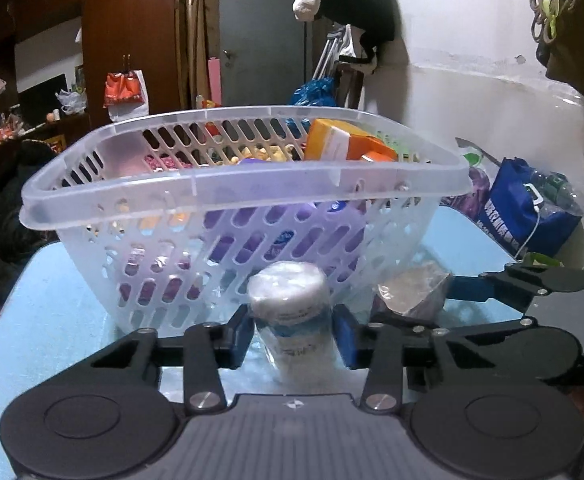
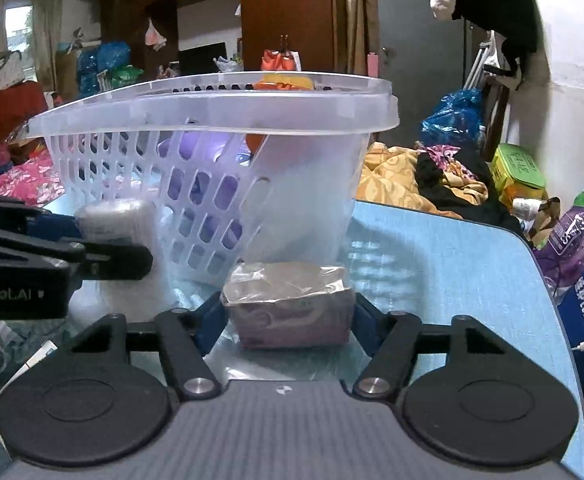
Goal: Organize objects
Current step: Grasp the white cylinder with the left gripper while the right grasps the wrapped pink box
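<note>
A clear plastic basket (image 1: 228, 196) stands on the light blue table (image 1: 52, 320); it also shows in the right wrist view (image 2: 212, 112). It holds an orange box (image 1: 344, 142) and purple items. My left gripper (image 1: 294, 330) is shut on a white wrapped cylindrical bottle (image 1: 290, 300) standing in front of the basket; the bottle also shows in the right wrist view (image 2: 116, 220). My right gripper (image 2: 290, 312) is shut on a plastic-wrapped purple box (image 2: 292, 304) on the table beside the basket; the box also shows in the left wrist view (image 1: 412, 288).
A blue bag (image 1: 532, 208) and a purple packet (image 2: 576, 232) lie past the table's right edge. Clothes (image 2: 432, 176) and a green tin (image 2: 516, 168) pile up behind the table. Cupboards and a door stand at the back.
</note>
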Demonstrator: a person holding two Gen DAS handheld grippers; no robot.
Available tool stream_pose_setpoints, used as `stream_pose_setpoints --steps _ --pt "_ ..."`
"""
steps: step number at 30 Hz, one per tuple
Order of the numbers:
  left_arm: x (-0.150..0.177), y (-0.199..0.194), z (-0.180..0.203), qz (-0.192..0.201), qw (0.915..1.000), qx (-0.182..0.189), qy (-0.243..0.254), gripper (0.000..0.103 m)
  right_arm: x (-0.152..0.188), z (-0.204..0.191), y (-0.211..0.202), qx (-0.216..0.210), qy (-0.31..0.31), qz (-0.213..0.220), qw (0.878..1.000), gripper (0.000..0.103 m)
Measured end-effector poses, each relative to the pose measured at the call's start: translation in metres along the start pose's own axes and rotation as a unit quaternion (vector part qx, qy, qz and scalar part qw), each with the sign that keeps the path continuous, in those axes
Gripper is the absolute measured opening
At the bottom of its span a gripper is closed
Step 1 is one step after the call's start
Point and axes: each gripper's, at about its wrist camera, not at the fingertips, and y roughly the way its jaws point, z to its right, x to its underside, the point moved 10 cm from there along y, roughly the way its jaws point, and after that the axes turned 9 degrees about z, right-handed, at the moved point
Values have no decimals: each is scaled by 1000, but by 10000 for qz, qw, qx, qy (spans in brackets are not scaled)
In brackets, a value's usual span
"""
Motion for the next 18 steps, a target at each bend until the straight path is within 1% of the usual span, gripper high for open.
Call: stream_pose_setpoints --steps 4,5,7,9,11,13,16,18 --pt "2 -1 1 97 9999 19 82 46 -4 0 -6 47 24 113 9999 67" --pt "1 -2 1 144 9998 61 76 46 -4 2 -8 29 75 134 9999 67" --pt "1 -8 3 246 9993 284 -7 46 -7 7 -11 28 124 196 9997 67" --pt "1 -17 5 426 9982 417 -43 46 -9 12 -17 32 156 285 9995 67" --pt "-2 -30 3 721 9965 428 -16 46 -13 17 -27 3 174 435 9989 67" --pt "-4 -42 0 920 9950 392 -24 46 -17 21 -38 7 183 593 9981 67" --pt "-6 -61 -6 1225 9917 379 -16 46 -26 26 -60 -105 313 830 9960 67" --pt "-7 -75 -9 1388 9889 525 -90 46 -34 26 -74 -150 338 993 9944 67"
